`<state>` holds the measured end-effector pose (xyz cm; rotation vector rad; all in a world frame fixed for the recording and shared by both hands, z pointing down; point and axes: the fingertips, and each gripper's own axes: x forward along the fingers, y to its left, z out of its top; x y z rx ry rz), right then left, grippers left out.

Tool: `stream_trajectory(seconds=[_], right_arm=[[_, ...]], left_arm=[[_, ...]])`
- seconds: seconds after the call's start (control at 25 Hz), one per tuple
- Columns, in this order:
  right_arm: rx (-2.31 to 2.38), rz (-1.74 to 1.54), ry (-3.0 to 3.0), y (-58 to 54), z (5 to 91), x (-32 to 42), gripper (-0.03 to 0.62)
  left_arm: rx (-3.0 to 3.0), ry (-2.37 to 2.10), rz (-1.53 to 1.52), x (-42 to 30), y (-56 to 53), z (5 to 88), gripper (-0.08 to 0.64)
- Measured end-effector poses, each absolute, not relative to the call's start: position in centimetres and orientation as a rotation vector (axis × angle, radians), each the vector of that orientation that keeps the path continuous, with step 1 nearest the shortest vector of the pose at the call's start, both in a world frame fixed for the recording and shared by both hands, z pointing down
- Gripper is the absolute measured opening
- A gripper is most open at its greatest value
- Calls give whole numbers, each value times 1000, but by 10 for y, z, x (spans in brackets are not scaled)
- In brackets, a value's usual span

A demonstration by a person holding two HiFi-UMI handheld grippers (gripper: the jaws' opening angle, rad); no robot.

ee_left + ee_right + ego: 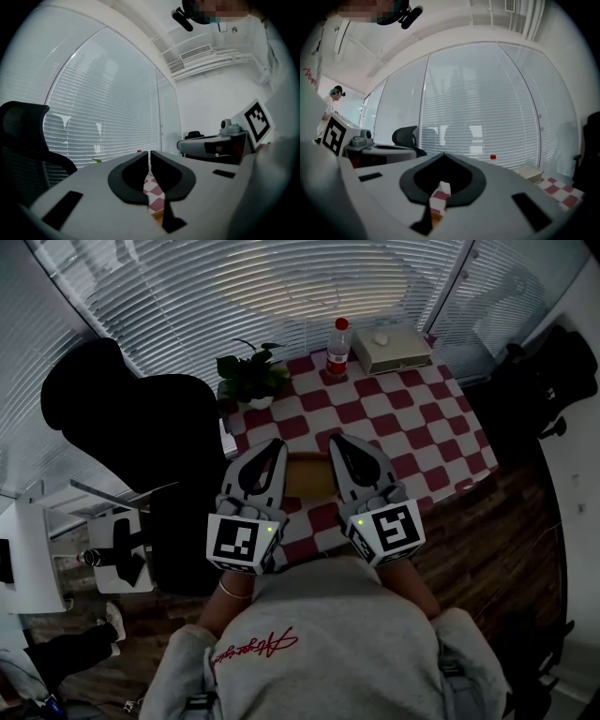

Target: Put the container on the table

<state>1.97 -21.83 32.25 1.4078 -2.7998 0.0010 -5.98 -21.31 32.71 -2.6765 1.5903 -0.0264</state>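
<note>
Potted plant [251, 376] near bottle [338, 350] (red cap)

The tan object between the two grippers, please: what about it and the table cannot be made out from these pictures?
- Tan object, head view: the left gripper and right gripper cover its sides, so its shape is unclear.
- Bottle, head view: label too small to read.
- Table, both gripper views: the gripper bodies hide most of it.
</note>
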Motion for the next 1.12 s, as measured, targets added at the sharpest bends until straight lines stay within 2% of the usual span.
stream_trajectory(seconds=[1.12], right_arm=[[1395,-55,-2798,-218,318,11,9]], left_arm=[[-2694,1590,-25,-59,-218,326,28]])
